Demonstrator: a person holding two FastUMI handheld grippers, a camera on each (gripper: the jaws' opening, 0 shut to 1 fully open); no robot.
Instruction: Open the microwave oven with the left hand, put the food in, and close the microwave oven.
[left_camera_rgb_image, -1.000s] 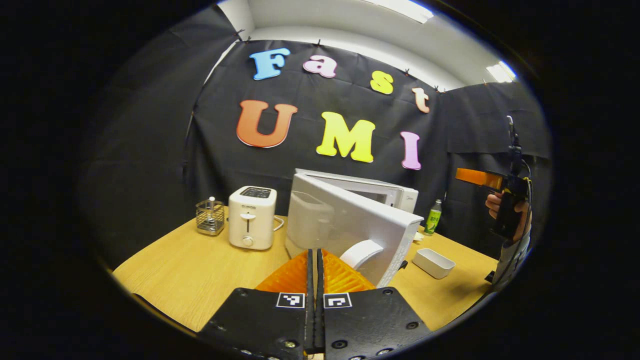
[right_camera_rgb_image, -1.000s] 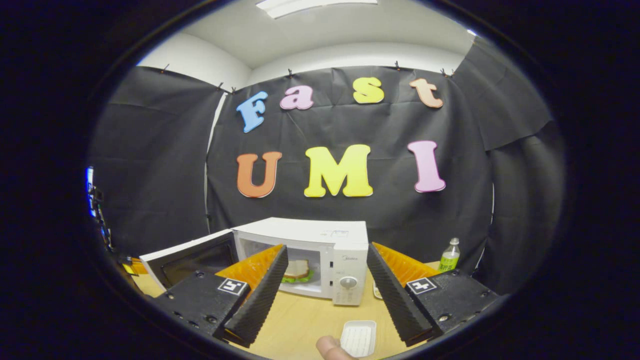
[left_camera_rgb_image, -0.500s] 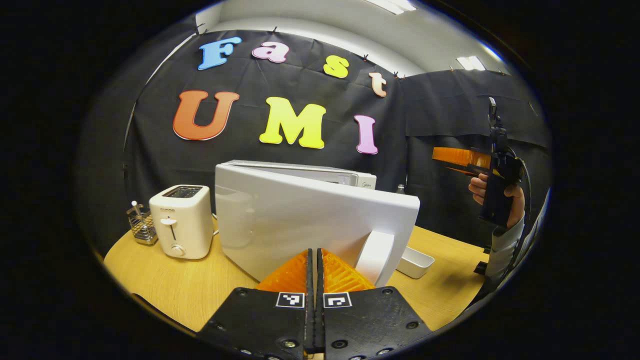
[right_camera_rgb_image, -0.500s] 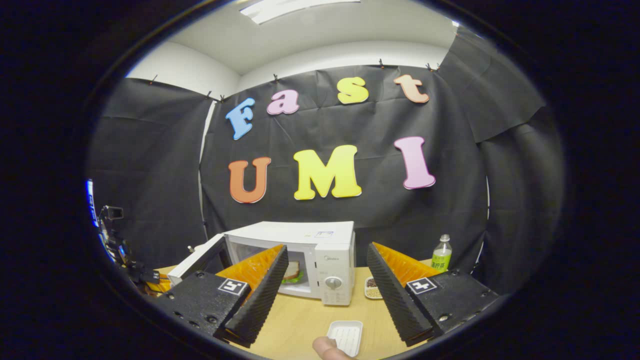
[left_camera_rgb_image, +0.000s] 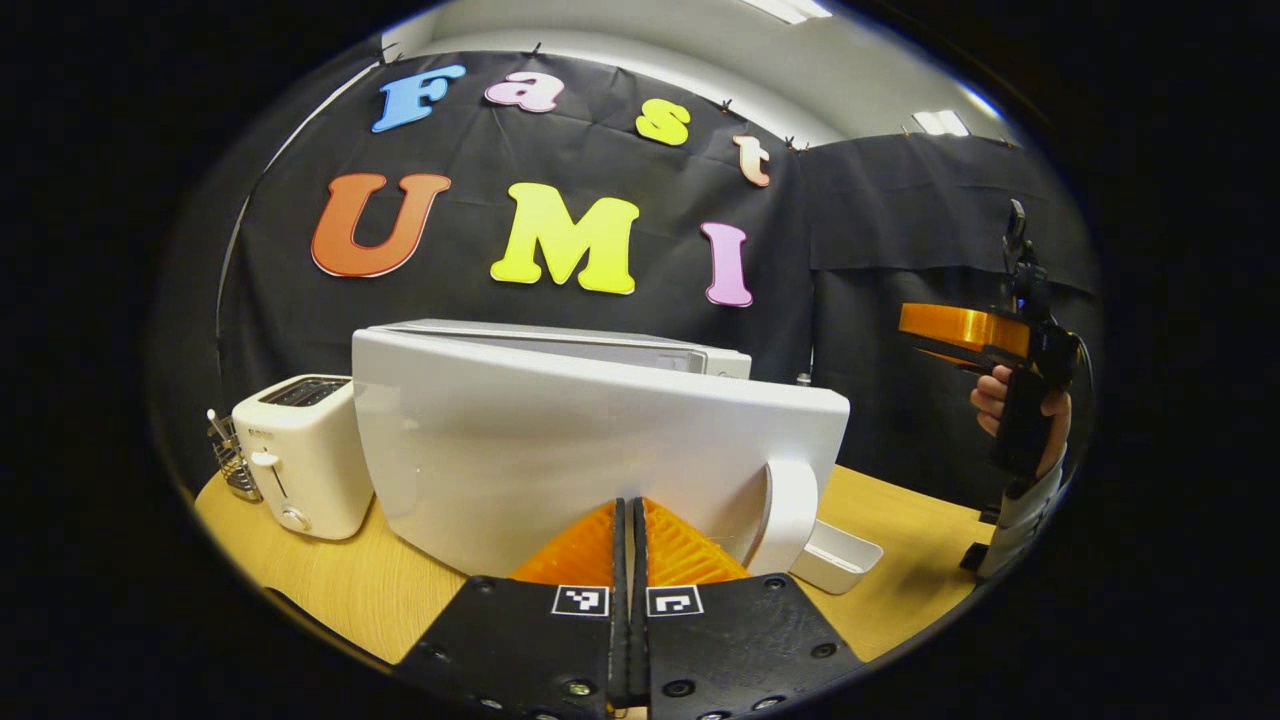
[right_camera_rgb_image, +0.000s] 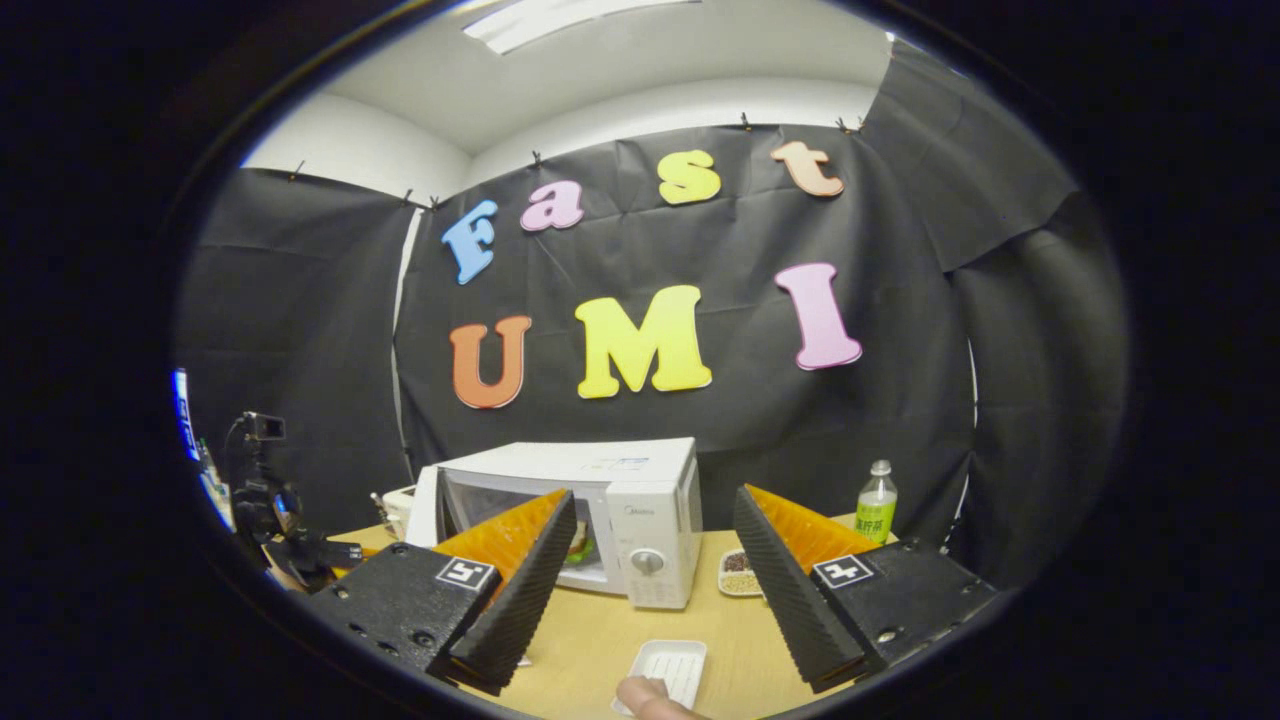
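Your left gripper (left_camera_rgb_image: 627, 520) is clenched, fingers pressed together on nothing, right up against the microwave door (left_camera_rgb_image: 590, 450) just left of its handle (left_camera_rgb_image: 788, 515). Your right gripper (right_camera_rgb_image: 648, 560) hangs released, fingers spread wide, well back from the microwave (right_camera_rgb_image: 590, 510). Between those fingers, ahead, the door stands nearly shut with the sandwich (right_camera_rgb_image: 578, 545) inside; a white tray (right_camera_rgb_image: 665, 668) lies on the desk (right_camera_rgb_image: 600, 640) below.
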